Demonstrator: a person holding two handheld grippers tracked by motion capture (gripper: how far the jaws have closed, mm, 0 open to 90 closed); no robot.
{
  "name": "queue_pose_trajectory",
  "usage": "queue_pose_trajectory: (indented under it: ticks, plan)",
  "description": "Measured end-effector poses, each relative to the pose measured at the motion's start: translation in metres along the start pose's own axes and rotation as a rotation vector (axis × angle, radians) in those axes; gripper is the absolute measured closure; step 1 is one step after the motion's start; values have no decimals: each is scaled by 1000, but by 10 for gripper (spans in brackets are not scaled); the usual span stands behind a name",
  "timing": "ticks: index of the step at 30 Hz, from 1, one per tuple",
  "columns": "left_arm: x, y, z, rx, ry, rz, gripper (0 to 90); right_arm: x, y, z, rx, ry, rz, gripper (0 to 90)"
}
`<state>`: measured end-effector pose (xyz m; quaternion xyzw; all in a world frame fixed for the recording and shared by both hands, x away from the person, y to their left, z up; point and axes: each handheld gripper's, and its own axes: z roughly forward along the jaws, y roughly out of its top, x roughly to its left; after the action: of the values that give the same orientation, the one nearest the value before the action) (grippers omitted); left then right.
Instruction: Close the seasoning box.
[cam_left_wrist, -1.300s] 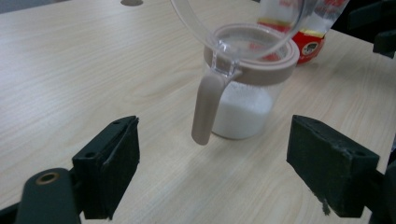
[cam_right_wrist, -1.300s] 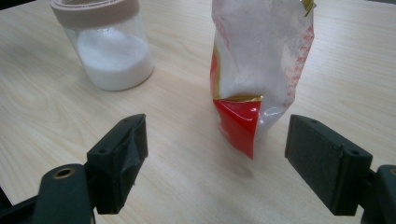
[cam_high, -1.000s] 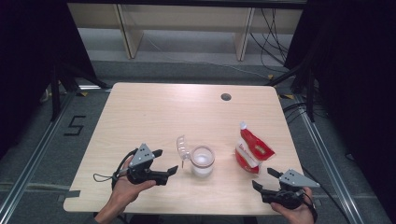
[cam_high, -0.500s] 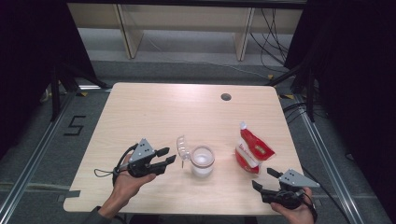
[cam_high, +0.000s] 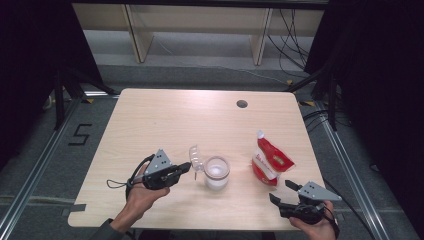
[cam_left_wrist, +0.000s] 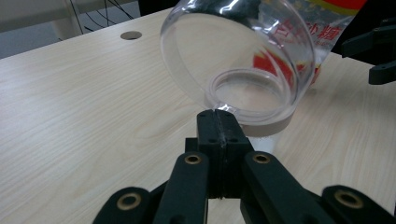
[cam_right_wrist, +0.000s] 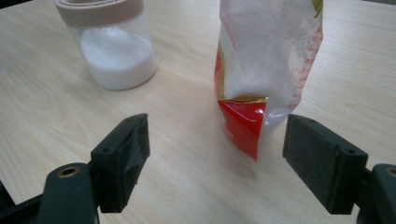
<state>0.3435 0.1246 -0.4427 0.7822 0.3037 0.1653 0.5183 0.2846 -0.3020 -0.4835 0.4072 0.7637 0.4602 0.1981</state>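
Your left tongs have just been closing, and in the left gripper view their pads now meet on the thin edge of the clear hinged lid of the jar. The lid stands swung open and tilted toward the table's left edge, with its rim pinched between the pads. Holding it there looks meant to keep the mouth of the jar clear, or to get ready to fold the lid back down; I cannot tell which.

The jar sits near the middle of the table's near edge, just beside your left tongs. It has a tan band around the neck and is partly filled with a white powder or grain.

Your right tongs rest wide apart at the near right corner, gripping nothing. They point at the red and clear pouch, which stands upright a little to the right of the jar and apart from it, so a grasp on the pouch looks like the likely next reach.

Red characters are printed on the pouch's clear panel in the left gripper view; they are too distorted through the lid to read with confidence.
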Motion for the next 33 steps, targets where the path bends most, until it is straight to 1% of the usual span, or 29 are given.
queue_pose_trajectory:
  ticks: [2, 3, 5, 6, 7, 8, 9, 10, 11, 14, 17, 21, 22, 23, 24, 25, 26, 31, 32, 33]
  plan:
    - [-1, 1, 2, -2, -11, 3, 893, 0, 0, 0, 2, 1, 0, 238]
    - [-1, 1, 3, 0, -11, 4, 893, -1, 0, 1, -2, 0, -14, 238]
    - [-2, 1, 3, 3, -11, 4, 892, 0, 0, 1, 1, 2, -4, 239]
    - [-2, 1, 3, 3, -11, 4, 892, 0, 0, 1, 1, 2, -4, 239]
    - [-3, 1, 4, -1, -17, 3, 892, -1, 0, 1, -7, 2, -16, 239]
    - [-3, 1, 4, -1, -17, 3, 892, -1, 0, 1, -7, 2, -16, 239]
    - [-4, 2, 5, 1, -16, 3, 892, 0, 0, 1, -3, 4, -5, 240]
    - [-4, 2, 6, -7, -25, 7, 892, -1, 0, 2, -5, 5, -13, 240]
    - [-4, 3, 6, -5, -25, 9, 892, 0, 0, 1, -3, 4, -8, 240]
    - [-4, 3, 6, -5, -26, 11, 892, -1, 0, 2, -5, 6, -20, 240]
    - [-5, 4, 7, -11, -31, 10, 892, -1, 0, 2, -6, 6, -23, 241]
    - [-5, 5, 8, -7, -32, 12, 892, -1, 0, 2, -10, 4, -24, 241]
    - [-5, 5, 8, -9, -33, 14, 892, 2, 0, 1, 3, 4, 10, 241]
    - [-7, 6, 8, -6, -29, 9, 892, 1, -1, 2, 2, 3, -10, 241]
    - [-7, 6, 8, -6, -29, 9, 892, 1, -1, 2, 2, 3, -10, 241]
    - [-7, 6, 9, -5, -30, 13, 892, 0, 0, 2, -1, 1, -23, 241]
    - [-7, 6, 9, -5, -31, 17, 891, -2, 0, 2, -12, -4, -51, 241]
    - [-8, 8, 11, -5, -37, 21, 891, -2, 0, 3, -11, -2, -51, 241]
    - [-9, 8, 12, -10, -47, 16, 891, -2, 0, 3, -11, -1, -51, 241]
    - [-10, 9, 13, -3, -42, 23, 890, -1, 0, 3, -8, 1, -49, 241]
